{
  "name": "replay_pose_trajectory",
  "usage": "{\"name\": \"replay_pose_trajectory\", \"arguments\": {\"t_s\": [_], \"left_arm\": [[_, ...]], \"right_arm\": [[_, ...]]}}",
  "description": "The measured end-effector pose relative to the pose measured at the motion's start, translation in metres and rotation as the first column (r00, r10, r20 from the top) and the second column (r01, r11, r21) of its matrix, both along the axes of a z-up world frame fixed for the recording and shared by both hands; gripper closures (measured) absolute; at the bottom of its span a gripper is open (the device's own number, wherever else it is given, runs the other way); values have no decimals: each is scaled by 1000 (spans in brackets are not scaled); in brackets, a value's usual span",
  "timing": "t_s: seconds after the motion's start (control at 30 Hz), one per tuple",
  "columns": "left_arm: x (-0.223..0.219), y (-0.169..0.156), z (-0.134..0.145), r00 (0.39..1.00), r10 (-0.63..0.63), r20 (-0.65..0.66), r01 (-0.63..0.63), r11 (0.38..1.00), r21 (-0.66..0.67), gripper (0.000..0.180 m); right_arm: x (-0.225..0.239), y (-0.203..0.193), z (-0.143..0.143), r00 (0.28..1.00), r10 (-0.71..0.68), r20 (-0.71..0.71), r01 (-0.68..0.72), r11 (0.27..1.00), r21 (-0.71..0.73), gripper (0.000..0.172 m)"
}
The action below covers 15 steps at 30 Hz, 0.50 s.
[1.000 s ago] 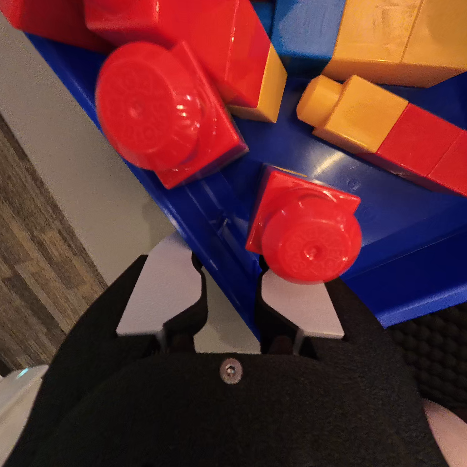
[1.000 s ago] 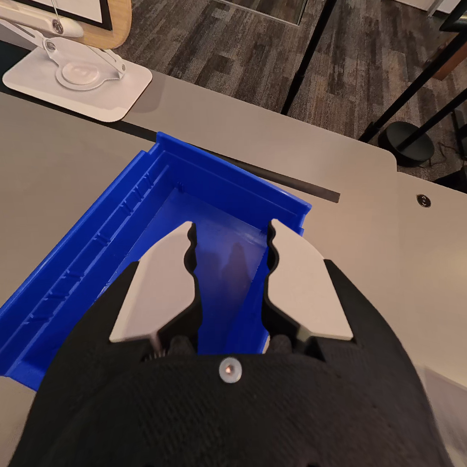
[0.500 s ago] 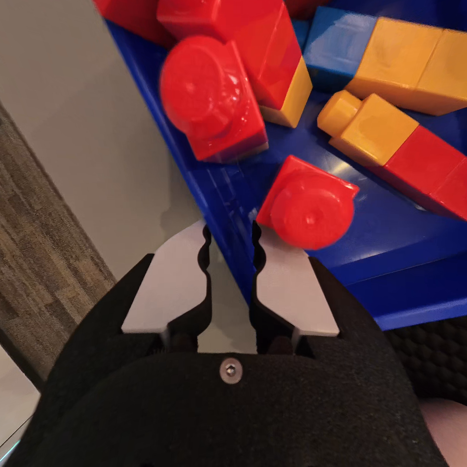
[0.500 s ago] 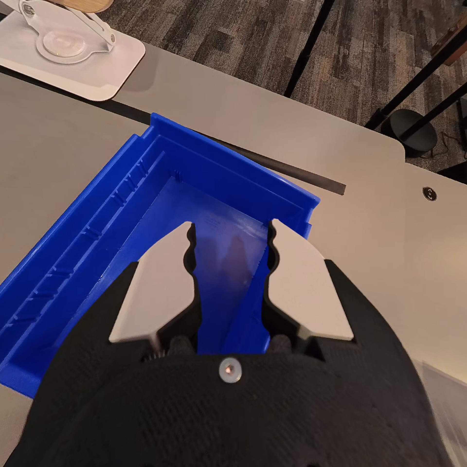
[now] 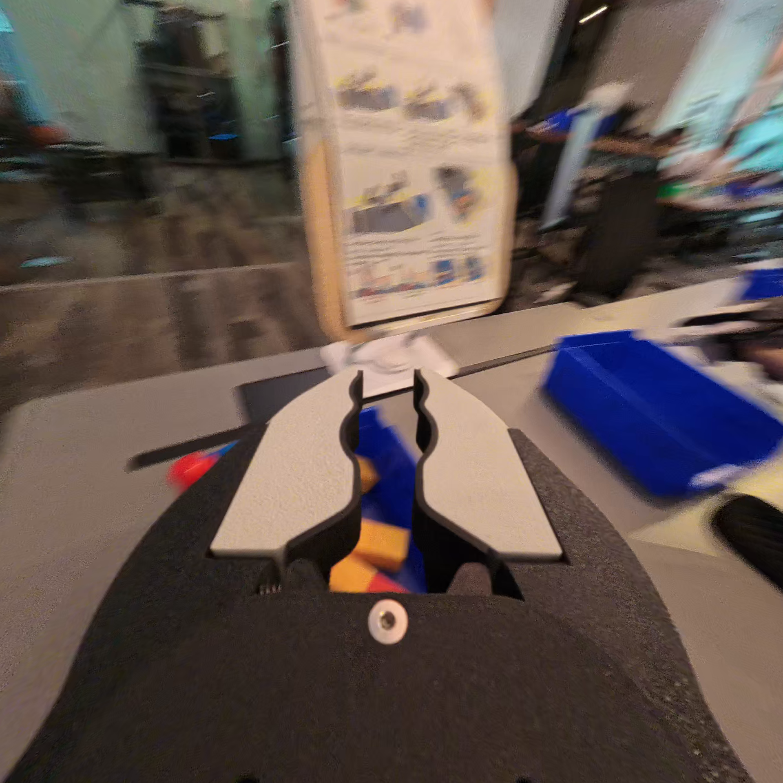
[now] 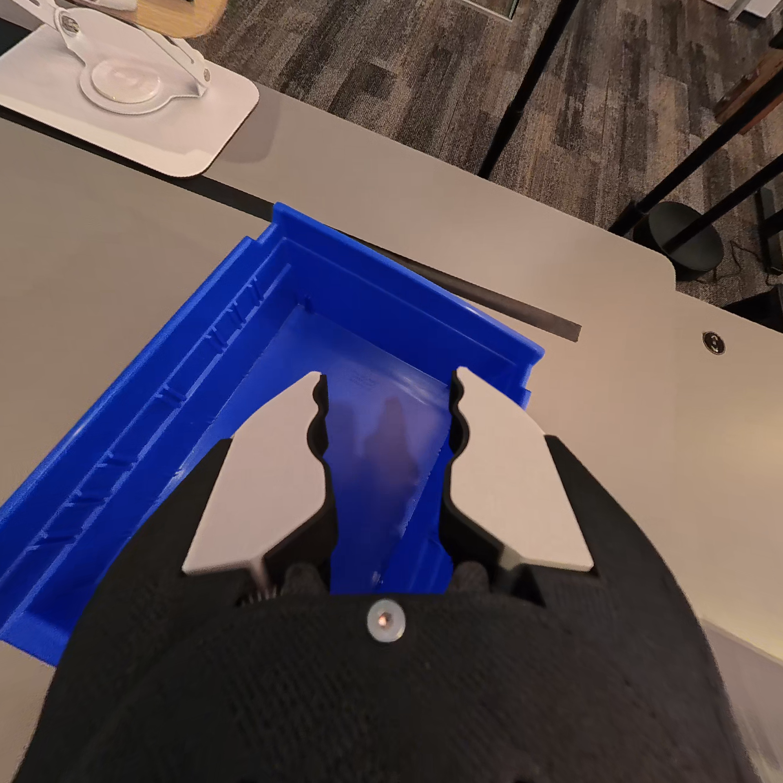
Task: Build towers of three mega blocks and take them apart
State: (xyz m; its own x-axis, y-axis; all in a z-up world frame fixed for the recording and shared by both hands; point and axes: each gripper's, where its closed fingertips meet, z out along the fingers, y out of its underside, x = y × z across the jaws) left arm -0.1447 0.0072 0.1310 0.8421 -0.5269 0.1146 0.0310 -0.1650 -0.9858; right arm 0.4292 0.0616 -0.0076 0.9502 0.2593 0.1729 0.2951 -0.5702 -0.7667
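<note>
Left gripper [image 5: 387, 375] was found empty, jaws narrowly apart with nothing between the pads; its view was heavily blurred. Beneath it, yellow and red mega blocks [image 5: 377, 546] were seen lying in a blue bin [image 5: 394, 466]. Right gripper [image 6: 387, 377] was held wide open, also empty, over a second blue bin [image 6: 381, 296] in which no blocks were seen. Step judged: between picks, no tower in hand. Next move would call for lowering the left jaws squarely onto a block.
</note>
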Motion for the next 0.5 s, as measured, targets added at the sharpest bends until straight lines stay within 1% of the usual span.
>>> {"name": "replay_pose_trajectory", "arguments": {"t_s": [0.03,0.07,0.1,0.2,0.23,0.27,0.33,0.43,0.47,0.5], "left_arm": [[19,-3,3,994,-100,45,99,995,22,155],[32,-2,0,985,-153,75,151,988,19,153],[41,4,-9,982,-167,85,169,985,-19,153],[50,34,-62,993,-100,63,112,966,-234,151],[52,43,-76,994,-76,79,96,953,-287,152],[56,52,-89,992,-59,110,92,941,-326,156],[61,64,-109,986,-25,167,90,916,-391,157],[60,77,-138,990,35,135,32,885,-465,144],[58,79,-147,992,57,117,8,870,-493,134],[56,81,-154,992,79,102,-15,853,-521,120]], "right_arm": [[-2,0,2,1000,4,3,-4,1000,4,115],[-3,0,3,1000,7,5,-7,1000,9,115],[-5,0,4,1000,10,6,-10,1000,12,115],[-7,0,4,1000,18,14,-18,1000,10,115],[-8,0,3,1000,18,18,-18,1000,5,115],[-7,0,1,1000,17,23,-17,1000,-1,114],[-7,1,-1,999,14,31,-14,1000,-8,114],[-7,2,-4,999,17,42,-16,1000,-20,114],[-8,2,-4,999,19,45,-18,1000,-22,113],[-8,2,-4,999,21,48,-20,1000,-22,113]]}}
